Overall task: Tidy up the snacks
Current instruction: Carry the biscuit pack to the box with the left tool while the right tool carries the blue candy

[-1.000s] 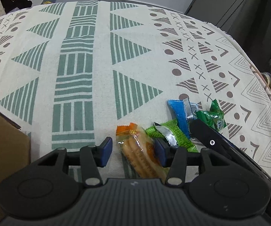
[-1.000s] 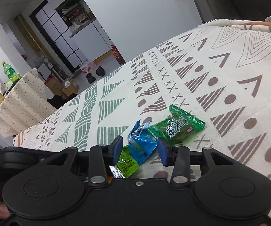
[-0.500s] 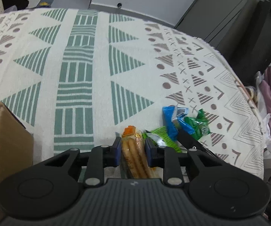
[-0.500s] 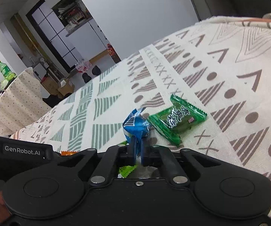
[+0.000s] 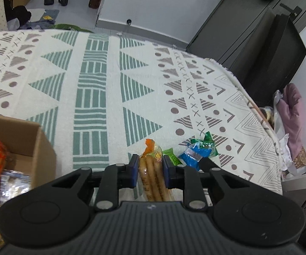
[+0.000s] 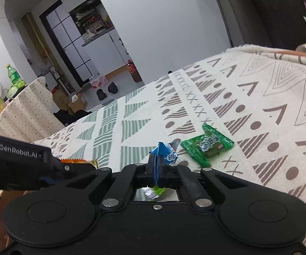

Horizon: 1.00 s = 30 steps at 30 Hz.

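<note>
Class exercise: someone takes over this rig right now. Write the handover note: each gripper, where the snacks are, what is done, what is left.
Left gripper: shut on the orange breadstick pack.
Right gripper: shut on the blue packet.
Box, to the left, already holds some snacks.
On the cloth: dark green packet, plus a light green packet between the grippers.
Left to do: box both held snacks, then the two green ones.

Even indoor light, fisheye-warped edges
</note>
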Available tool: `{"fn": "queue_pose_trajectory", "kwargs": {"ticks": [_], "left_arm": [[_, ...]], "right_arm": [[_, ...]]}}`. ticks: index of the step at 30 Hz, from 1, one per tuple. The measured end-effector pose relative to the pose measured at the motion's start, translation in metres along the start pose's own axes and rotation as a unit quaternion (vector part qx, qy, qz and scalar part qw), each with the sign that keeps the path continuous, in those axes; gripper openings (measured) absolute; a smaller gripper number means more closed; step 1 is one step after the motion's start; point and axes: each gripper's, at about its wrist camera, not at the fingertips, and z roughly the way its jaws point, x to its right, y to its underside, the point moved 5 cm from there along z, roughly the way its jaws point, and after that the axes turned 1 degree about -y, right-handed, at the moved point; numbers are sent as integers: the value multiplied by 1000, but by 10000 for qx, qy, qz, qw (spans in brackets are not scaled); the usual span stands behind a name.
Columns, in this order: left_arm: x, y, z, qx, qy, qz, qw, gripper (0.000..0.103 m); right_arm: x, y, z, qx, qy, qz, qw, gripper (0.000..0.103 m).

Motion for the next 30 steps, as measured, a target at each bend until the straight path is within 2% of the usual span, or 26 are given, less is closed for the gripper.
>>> {"fn": "queue_pose_trajectory", "kwargs": {"ticks": [8, 16, 30], "left_arm": [[-8, -1, -40, 272, 88, -60, 9996, 22], [-17, 5, -83, 530, 234, -113, 9983, 22], [-39, 16, -145, 982, 241, -200, 9947, 22]], "right_arm": [[-23, -2, -29, 121, 66, -248, 9996, 0], [-44, -1, -62, 156, 265, -187, 9994, 0], [-92, 3, -103, 374, 88, -426, 9984, 0]]}}
